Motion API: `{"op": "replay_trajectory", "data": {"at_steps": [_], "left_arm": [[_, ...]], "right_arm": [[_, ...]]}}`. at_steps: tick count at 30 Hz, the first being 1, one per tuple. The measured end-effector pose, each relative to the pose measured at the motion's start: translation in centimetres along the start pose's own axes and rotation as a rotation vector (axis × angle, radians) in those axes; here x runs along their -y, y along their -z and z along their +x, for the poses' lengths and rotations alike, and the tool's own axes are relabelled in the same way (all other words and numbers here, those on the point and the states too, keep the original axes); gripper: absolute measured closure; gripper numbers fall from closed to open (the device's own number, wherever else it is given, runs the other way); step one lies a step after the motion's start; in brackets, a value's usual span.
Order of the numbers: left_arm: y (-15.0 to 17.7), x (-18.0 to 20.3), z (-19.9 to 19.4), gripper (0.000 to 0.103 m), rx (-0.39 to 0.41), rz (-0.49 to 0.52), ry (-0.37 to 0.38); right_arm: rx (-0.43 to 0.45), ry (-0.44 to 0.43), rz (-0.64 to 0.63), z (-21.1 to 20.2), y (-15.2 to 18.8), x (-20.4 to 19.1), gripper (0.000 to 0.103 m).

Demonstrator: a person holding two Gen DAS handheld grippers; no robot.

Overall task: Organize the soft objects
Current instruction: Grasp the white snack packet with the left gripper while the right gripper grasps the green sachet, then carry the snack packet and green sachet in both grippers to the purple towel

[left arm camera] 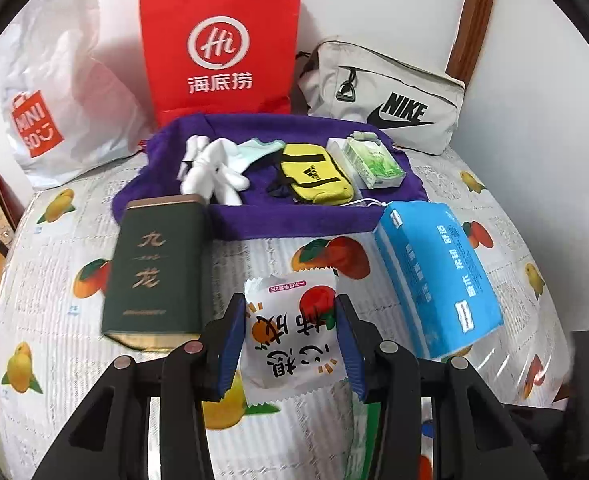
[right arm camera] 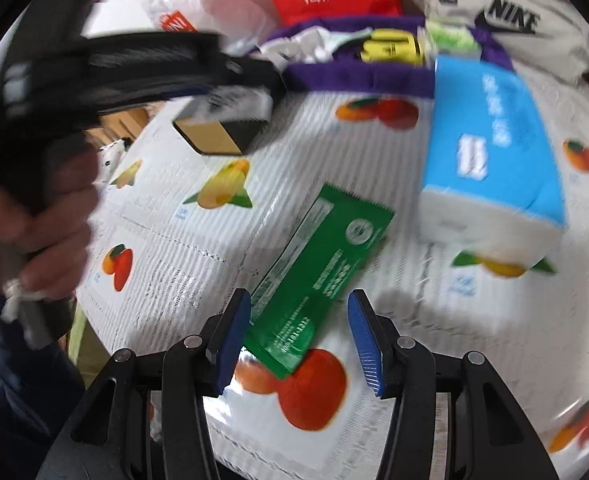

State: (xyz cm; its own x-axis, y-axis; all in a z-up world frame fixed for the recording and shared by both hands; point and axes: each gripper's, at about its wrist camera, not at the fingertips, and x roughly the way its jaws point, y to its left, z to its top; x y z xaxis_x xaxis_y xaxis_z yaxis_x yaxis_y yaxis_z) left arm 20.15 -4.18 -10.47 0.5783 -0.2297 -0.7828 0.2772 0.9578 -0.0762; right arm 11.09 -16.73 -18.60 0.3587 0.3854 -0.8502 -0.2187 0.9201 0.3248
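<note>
So the left gripper [left arm camera: 290,340] is clamping a white snack packet [left arm camera: 290,332] between its blue pads, holding it just above the fruit-print table cover [left arm camera: 278,248], near the front edge. The purple fabric bin [left arm camera: 294,220] is sitting toward the back edge with a white plush toy [left arm camera: 214,172], a yellow pouch [left arm camera: 318,178] and a small green tissue pack [left arm camera: 374,162] already in it. My read is that the packet is heading there too.

To do it well: be lifting clear of the dark green tin [left arm camera: 154,268] on the left and the blue tissue pack [left arm camera: 438,276] on the right, carrying straight down the lane between them, and letting go only once it's over the bin's inside, not its front wall.

The right gripper [right arm camera: 298,336] is hanging with fingers spread and empty over a green sachet [right arm camera: 318,272] lying flat mid-table. That sachet barely shows in the left view, just a sliver behind the fingers. The right view also catches the hand [right arm camera: 34,240] holding the left tool, though it's pretty blurred, so I can't be sure how close the tin is to it.
</note>
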Motion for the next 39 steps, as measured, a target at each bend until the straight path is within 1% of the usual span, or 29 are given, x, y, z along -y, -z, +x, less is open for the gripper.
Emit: {"op": "replay_trajectory", "data": {"at_steps": [2, 4, 8, 9, 11, 12, 16, 17, 19, 20, 21, 22, 23, 25, 27, 29, 34, 39], "left_arm": [[0.3, -0.5, -0.5, 0.061, 0.001, -0.002, -0.002], [0.5, -1.1, -1.1, 0.061, 0.008, -0.003, -0.003], [1.0, -2.5, -1.9, 0.061, 0.022, -0.026, -0.003], [1.0, -2.8, -2.1, 0.061, 0.025, -0.032, -0.003], [1.3, -3.5, -2.4, 0.061, 0.032, -0.042, -0.006], [1.3, -3.9, -2.6, 0.061, 0.035, -0.046, -0.008], [1.7, -5.3, -3.3, 0.061, 0.049, -0.062, -0.008], [1.8, -5.7, -3.4, 0.061, 0.051, -0.067, -0.009], [1.9, -6.2, -3.7, 0.061, 0.056, -0.076, -0.009], [2.1, -6.5, -3.9, 0.061, 0.059, -0.082, -0.009], [2.1, -6.7, -4.0, 0.061, 0.061, -0.085, -0.008], [2.2, -7.0, -4.2, 0.061, 0.064, -0.089, -0.007], [2.3, -7.2, -4.2, 0.061, 0.066, -0.092, -0.007], [2.4, -7.4, -4.5, 0.061, 0.07, -0.101, -0.004], [2.5, -7.5, -4.6, 0.061, 0.07, -0.104, -0.002], [2.5, -7.6, -4.8, 0.061, 0.071, -0.107, 0.0], [2.4, -7.3, -5.6, 0.061, 0.075, -0.106, 0.006], [2.2, -6.9, -6.1, 0.061, 0.07, -0.105, 0.009]], "right_arm": [[-0.001, 0.016, 0.027, 0.7, 0.1, -0.1, 0.053], [0.027, 0.03, 0.048, 0.9, 0.1, -0.2, 0.052], [0.065, 0.107, 0.056, 1.3, -0.5, -0.8, 0.049], [0.069, 0.12, 0.053, 1.5, -0.7, -1.1, 0.047], [0.081, 0.145, 0.039, 1.8, -1.0, -1.6, 0.041], [0.088, 0.175, 0.026, 2.1, -1.1, -2.0, 0.04], [0.123, 0.263, -0.049, 3.2, -1.0, -3.5, 0.038], [0.133, 0.285, -0.078, 3.5, -0.8, -3.9, 0.038], [0.158, 0.319, -0.123, 3.4, -0.1, -4.2, 0.046], [0.163, 0.323, -0.134, 3.3, 0.1, -4.1, 0.049], [0.165, 0.321, -0.144, 3.1, 0.2, -4.0, 0.058], [0.16, 0.311, -0.148, 2.9, 0.2, -3.7, 0.064], [0.151, 0.295, -0.147, 2.6, 0.2, -3.4, 0.066], [0.133, 0.268, -0.136, 2.1, 0.2, -3.0, 0.073], [0.108, 0.235, -0.108, 1.7, -0.1, -2.5, 0.074], [0.091, 0.222, -0.082, 1.1, -0.3, -2.1, 0.075], [0.114, 0.213, -0.091, -1.4, -0.7, -2.3, 0.075], [0.156, 0.179, -0.114, -4.7, -1.9, -2.7, 0.075]]}}
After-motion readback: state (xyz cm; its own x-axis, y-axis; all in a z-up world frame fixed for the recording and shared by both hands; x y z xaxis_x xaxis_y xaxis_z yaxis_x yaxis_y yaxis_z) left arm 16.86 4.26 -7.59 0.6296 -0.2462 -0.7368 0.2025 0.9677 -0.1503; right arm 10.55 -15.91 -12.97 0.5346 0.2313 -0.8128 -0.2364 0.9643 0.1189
